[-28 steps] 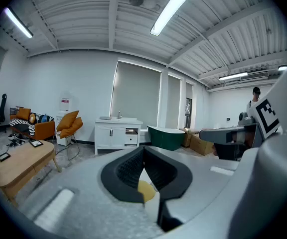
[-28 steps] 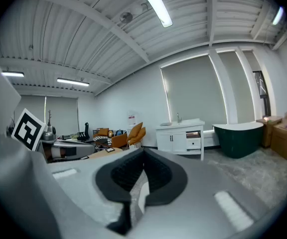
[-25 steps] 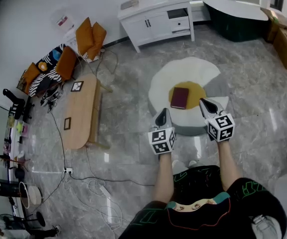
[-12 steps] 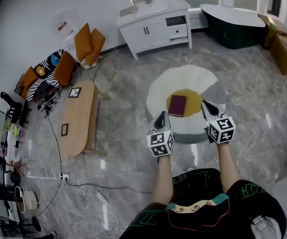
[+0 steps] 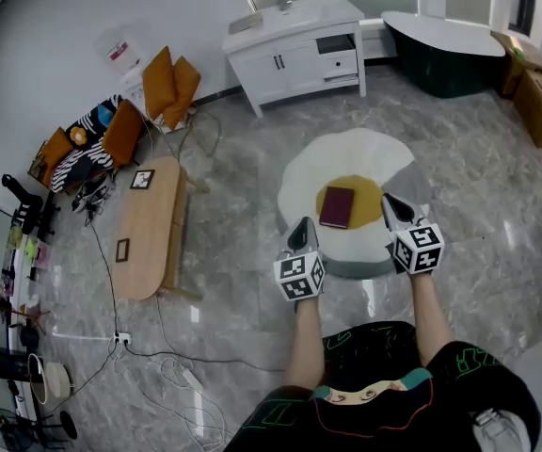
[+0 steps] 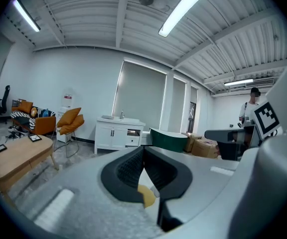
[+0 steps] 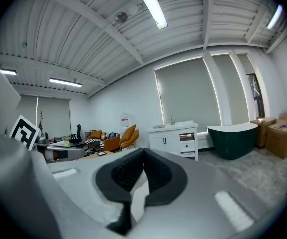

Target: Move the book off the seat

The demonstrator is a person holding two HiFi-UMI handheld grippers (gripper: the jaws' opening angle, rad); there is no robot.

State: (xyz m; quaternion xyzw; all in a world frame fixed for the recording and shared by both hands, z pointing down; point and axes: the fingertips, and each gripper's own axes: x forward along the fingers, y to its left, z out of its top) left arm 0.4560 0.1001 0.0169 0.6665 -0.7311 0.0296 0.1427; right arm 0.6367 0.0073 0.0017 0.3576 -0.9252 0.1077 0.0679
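I am standing over the seat [image 5: 301, 166] — a low cushion shaped like a fried egg, set on the marble floor [image 5: 497, 158] — and the dark red book [image 5: 338, 207] is lying flat on its yellow middle, well inside every edge. I am holding my left gripper [image 5: 301, 234] at the seat's near-left edge and my right gripper [image 5: 391, 207] over its near-right edge, one on each side of the book and touching neither side of it. Both pairs of jaws are pressed fully together with nothing between them. I judge I am only approaching; no grasp is begun. The next move is calling for me to part one pair of jaws, bring them down to a free edge of the book, pinch it, and lift it clear of the seat.
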